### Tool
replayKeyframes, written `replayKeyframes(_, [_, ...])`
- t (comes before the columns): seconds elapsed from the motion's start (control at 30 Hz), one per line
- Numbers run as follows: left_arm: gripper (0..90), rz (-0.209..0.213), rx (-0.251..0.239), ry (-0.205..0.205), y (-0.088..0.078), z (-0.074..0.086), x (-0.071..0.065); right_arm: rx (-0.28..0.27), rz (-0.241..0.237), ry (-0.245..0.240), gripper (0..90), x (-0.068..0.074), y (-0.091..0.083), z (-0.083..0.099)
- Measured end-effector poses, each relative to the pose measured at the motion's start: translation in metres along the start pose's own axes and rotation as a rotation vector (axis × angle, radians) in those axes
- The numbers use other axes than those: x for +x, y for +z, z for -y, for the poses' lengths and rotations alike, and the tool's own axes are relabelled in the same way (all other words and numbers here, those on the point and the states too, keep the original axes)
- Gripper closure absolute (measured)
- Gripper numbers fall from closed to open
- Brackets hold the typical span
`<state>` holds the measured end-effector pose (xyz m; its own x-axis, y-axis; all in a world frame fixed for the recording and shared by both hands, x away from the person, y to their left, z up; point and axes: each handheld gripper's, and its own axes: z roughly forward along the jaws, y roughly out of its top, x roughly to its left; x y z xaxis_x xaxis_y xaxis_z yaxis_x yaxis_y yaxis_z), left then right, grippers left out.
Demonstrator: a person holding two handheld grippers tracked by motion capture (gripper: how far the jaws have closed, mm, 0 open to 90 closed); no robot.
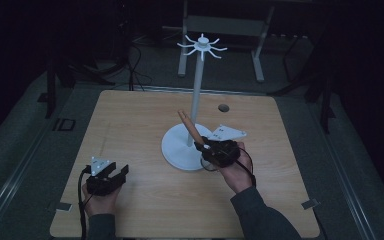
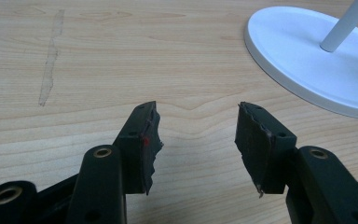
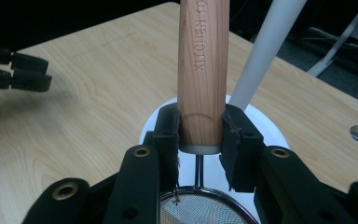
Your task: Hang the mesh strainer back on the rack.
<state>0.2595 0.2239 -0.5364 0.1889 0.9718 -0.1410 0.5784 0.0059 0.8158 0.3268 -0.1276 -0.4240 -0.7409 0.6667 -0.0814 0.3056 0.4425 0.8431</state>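
Note:
A wooden-handled mesh strainer [image 3: 203, 60] is clamped by its handle between the jaws of my right gripper [image 3: 200, 133]; its wire mesh bowl [image 3: 200, 207] shows below the jaws. In the high view the handle [image 1: 188, 125] slants up and to the left from the right gripper [image 1: 203, 146], over the base of a white hook stand [image 1: 196, 90]. My left gripper [image 1: 122, 171] rests low at the table's front left, open and empty, with bare wood between its jaws [image 2: 198, 135].
The stand's round white base [image 1: 177, 147] sits mid-table, with its pole rising to a ring of hooks [image 1: 202, 45]. A round cable hole [image 1: 223, 107] lies at the table's back right. Dark floor and a metal frame lie beyond the table.

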Motion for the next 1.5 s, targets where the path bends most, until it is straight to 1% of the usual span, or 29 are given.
replayKeyframes(0.17, [49.0,0.003,0.009,0.002,0.001,0.000,0.000,-0.020,0.011,0.013,69.4,-0.002,-0.003,-0.002])
replayKeyframes(0.53, [48.9,0.000,0.007,0.000,0.000,0.000,0.000,-0.068,0.042,0.032,69.5,-0.007,-0.011,-0.005])
replayKeyframes(0.83, [49.0,-0.002,0.005,-0.001,0.000,0.000,0.000,-0.094,0.060,0.050,69.5,-0.011,-0.017,-0.009])
replayKeyframes(1.27, [48.9,-0.002,0.004,-0.001,0.000,0.000,0.000,-0.145,0.074,0.085,69.5,-0.017,-0.027,-0.015])
replayKeyframes(1.43, [48.9,-0.003,0.005,-0.001,0.001,0.000,0.000,-0.158,0.083,0.088,69.5,-0.019,-0.030,-0.017])
replayKeyframes(1.5, [48.9,-0.004,0.004,0.000,0.001,0.000,0.000,-0.174,0.086,0.091,69.5,-0.021,-0.033,-0.019])
